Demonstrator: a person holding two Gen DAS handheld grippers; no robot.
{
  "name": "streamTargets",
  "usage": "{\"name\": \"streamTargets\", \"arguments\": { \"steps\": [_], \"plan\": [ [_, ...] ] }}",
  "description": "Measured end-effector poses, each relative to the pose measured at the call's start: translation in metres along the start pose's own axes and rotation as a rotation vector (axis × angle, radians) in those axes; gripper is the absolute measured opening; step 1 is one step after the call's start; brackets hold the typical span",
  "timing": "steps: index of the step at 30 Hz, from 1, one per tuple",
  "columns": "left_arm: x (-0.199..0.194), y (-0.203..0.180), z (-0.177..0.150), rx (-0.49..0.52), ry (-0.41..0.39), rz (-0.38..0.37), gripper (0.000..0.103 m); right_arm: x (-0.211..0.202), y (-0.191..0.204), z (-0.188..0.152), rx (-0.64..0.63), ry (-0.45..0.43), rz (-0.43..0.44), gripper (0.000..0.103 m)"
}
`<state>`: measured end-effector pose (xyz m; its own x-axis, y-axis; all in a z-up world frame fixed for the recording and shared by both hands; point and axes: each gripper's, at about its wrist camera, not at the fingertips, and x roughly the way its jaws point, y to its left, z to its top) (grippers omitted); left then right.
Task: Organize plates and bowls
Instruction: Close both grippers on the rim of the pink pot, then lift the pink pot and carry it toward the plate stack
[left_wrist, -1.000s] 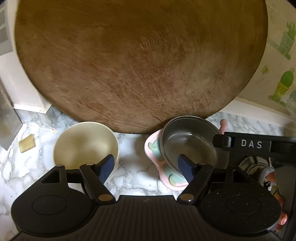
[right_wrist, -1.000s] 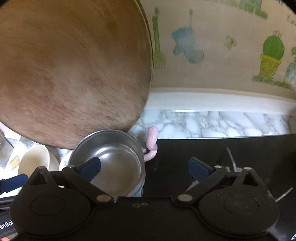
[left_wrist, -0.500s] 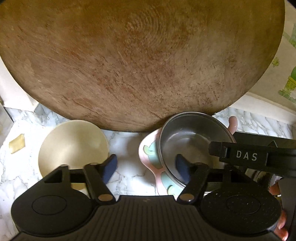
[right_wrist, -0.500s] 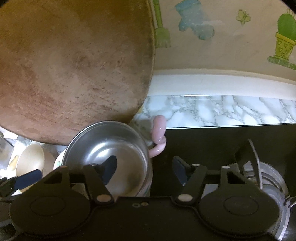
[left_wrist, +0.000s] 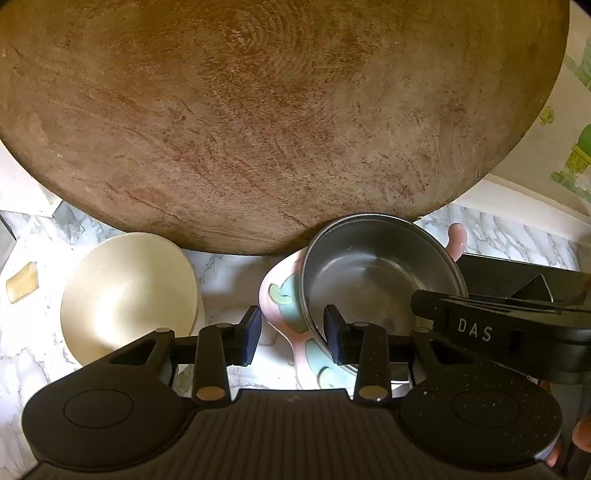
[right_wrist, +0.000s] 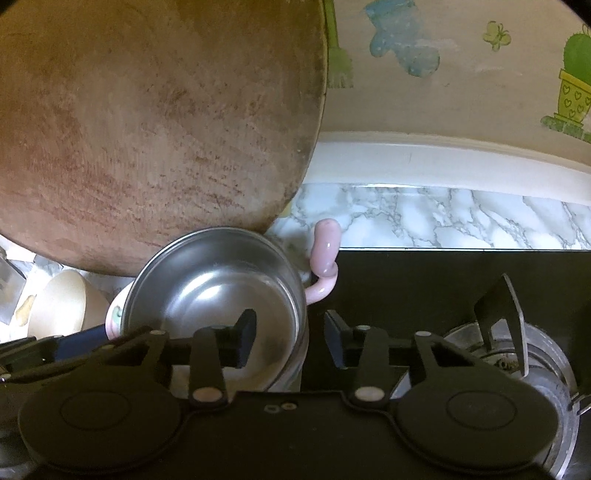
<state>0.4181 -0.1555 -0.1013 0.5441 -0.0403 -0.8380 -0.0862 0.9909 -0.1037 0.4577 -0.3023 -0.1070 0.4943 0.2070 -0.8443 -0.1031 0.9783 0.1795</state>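
Left wrist view: left gripper (left_wrist: 291, 338) closing astride near-left rim of steel bowl (left_wrist: 373, 273), nested in pink dish (left_wrist: 280, 295). Right gripper (right_wrist: 290, 338) closing astride opposite rim; pads not yet pressing. Cream bowl (left_wrist: 129, 291) left, ungrasped.

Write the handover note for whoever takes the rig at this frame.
Left gripper: fingers closing astride the near-left rim of the steel bowl, not yet pressing.
Right gripper: fingers closing astride the same bowl's right rim, not yet pressing.
Things: steel bowl sits in the pink dish; cream bowl stands apart to its left on the marble counter; big wooden board leans behind.
Done: nothing sorted that shows.
Left: finish the grip, lift the steel bowl out, put the bowls and dish in order.
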Motion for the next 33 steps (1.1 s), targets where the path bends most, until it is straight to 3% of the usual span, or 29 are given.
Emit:
{"name": "streamTargets", "arguments": {
  "steps": [10,23,33],
  "plan": [
    [-0.004,0.005,-0.003,0.001,0.006,0.003,0.035,-0.005,0.006,-0.010,-0.025,-0.026,-0.022,0.018],
    [-0.037,0.016,-0.017,0.005,-0.010,-0.019,0.033,-0.038,0.018,-0.036,-0.031,-0.057,-0.046,0.013],
    [-0.096,0.028,-0.037,0.026,-0.047,-0.039,0.033,-0.088,0.039,-0.062,-0.039,-0.117,-0.072,0.013]
  ]
}}
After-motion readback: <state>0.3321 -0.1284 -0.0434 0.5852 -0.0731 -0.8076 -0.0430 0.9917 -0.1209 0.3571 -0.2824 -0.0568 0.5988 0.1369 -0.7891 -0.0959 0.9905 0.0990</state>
